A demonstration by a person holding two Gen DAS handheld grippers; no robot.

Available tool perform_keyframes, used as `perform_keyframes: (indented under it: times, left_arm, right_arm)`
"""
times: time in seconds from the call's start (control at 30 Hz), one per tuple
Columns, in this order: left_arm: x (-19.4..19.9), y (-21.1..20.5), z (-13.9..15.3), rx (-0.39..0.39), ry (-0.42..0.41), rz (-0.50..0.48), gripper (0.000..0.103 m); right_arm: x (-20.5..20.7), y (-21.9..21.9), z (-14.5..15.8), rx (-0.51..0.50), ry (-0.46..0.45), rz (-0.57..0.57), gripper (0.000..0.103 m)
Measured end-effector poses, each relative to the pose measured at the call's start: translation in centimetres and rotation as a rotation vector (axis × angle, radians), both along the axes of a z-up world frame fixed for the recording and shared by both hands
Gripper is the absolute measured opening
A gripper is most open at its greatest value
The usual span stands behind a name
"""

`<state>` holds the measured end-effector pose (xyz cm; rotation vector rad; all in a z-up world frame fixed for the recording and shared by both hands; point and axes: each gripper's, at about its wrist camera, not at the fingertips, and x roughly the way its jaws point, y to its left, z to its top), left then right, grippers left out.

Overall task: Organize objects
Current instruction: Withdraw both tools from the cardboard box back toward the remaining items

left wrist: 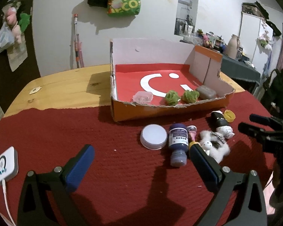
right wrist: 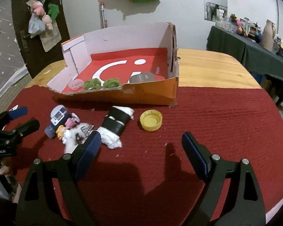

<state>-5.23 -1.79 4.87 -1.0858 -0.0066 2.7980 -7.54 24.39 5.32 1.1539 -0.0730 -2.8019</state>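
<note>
My left tongs [left wrist: 141,156] hover with their jaws apart over the red cloth [left wrist: 56,131] on the bench [left wrist: 66,81], nothing between them. My right tongs [right wrist: 141,141] are spread wide too, and empty. Taking the orange box [left wrist: 160,111] as landmark: just in front of its torn wall lie a round white lid [left wrist: 154,136], a dark blue bottle [left wrist: 177,141], a fluffy white toy [left wrist: 215,146], a black-and-white roll [right wrist: 118,122] and a yellow cap [right wrist: 151,120]. The bottle lies beside my left tongs' right finger; the roll touches my right tongs' left finger.
</note>
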Motion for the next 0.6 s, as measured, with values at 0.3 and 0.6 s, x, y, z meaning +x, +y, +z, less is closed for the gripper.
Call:
perform_keyframes:
  times: [0.3,0.6]
  left_arm:
    - [-2.1,-0.7,-0.7,-0.045,-0.065,-0.048,0.1]
    - [-3.8,-0.3,-1.8,-0.115,-0.114,-0.107,0.097]
  right_arm:
    - [-2.2,1.0,-0.4,0.042,-0.064,-0.016,0.088]
    - [-4.3,1.3,-1.5,0.071,-0.148,0.015,0.088]
